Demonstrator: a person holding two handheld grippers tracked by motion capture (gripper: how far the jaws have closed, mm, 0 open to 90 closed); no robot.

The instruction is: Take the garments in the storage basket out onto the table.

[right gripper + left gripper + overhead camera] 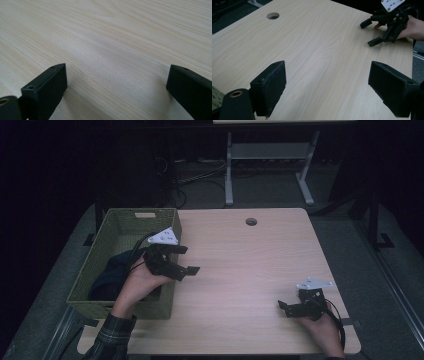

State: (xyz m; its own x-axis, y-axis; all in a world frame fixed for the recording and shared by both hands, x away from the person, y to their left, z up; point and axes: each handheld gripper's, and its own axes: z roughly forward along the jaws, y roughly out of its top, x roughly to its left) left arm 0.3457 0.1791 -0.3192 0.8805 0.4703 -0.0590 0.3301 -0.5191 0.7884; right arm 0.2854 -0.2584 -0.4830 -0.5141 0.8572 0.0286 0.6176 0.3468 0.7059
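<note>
High view, step: the left gripper [186, 259] is hanging over the right rim of the green woven basket [115, 222], jaws spread and pinching nothing. A dark cloth [114, 272] is lying inside the basket, near its front end, just left of that hand. My reading is that the cloth is already stowed and the hand is coming away from it.
High view, right side: the right gripper [286, 308] is resting low on the surface [250, 265] at the near right, jaws spread, nothing between them.
High view, room: the middle of the surface is lying bare between the two grippers; the cable hole [251, 222] is sitting at the far edge, and the near right edge is running close beside the right hand.
Left gripper view: its jaws are standing wide apart over bare wood, pointing towards the right gripper [372, 32] at the far right; a corner of the basket [215, 96] is showing at the near left.
Right gripper view: its jaws are gaping over plain wood grain, holding nothing.
Next move, judged: it is calling for the left gripper to clear the basket rim without snagging and settle on the open wood.
</note>
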